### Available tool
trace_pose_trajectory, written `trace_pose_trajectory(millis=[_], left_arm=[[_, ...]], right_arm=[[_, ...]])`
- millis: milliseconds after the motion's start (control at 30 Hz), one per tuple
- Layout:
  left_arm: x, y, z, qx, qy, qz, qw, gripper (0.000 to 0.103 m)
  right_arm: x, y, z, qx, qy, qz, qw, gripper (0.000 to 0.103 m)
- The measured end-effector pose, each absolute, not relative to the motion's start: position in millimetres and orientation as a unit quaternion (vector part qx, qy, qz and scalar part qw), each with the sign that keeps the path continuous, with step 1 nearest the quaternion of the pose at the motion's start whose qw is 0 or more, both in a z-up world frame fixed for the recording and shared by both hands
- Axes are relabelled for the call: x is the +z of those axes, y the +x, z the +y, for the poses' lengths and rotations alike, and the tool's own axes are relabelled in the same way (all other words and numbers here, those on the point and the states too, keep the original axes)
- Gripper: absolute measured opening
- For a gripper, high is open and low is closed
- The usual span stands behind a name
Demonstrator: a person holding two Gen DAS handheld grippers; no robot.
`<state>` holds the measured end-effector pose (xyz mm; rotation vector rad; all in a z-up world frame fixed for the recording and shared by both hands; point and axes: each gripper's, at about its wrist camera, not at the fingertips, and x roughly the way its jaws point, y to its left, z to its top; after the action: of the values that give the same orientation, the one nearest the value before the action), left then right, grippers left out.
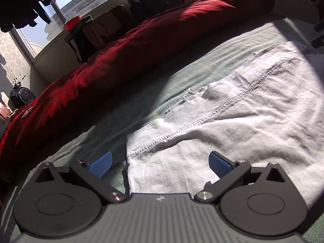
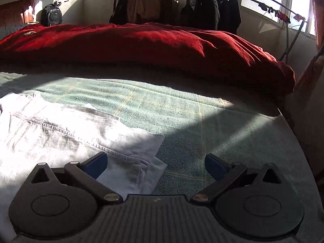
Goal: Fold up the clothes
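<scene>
Evidently the white garment (image 1: 232,117), with its stitched seams, lies flat on the green plaid bedcover (image 2: 182,109) so its edges are easy to reach. The left gripper (image 1: 160,163) has its blue pads spread wide, straddling the garment's corner at about 6 o'clock in its view, holding nothing. The right gripper (image 2: 156,165) is equally wide and empty over the opposite hemmed corner, at about 7 o'clock. A red duvet (image 2: 141,46) is bunched at 12 o'clock, well apart from the garment.
</scene>
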<state>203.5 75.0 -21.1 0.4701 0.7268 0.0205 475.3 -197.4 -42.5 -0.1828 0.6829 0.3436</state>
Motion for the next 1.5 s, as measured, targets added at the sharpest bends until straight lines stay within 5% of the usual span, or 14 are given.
trace_pose_trajectory(millis=[267,500,867,1500], left_arm=[[-21.5,197.4,68.1,-0.066,0.133,0.383,0.912,0.102],[-45.4,194.2,87.8,-0.051,0.104,0.418,0.901,0.102],[-26.3,161.3,104.2,-0.083,0.005,0.409,0.909,0.102],[-44.5,119.5,113.1,-0.077,-0.024,0.415,0.906,0.102]], right_arm=[[-38.7,452.7,-154.6,0.323,-0.038,0.354,0.877,0.103],[-71.1,455.8,-157.3,0.312,-0.029,0.383,0.869,0.103],[-46.0,434.0,-174.0,0.310,-0.001,0.378,0.872,0.103],[-62.0,334.2,-200.1,0.336,-0.021,0.383,0.860,0.103]])
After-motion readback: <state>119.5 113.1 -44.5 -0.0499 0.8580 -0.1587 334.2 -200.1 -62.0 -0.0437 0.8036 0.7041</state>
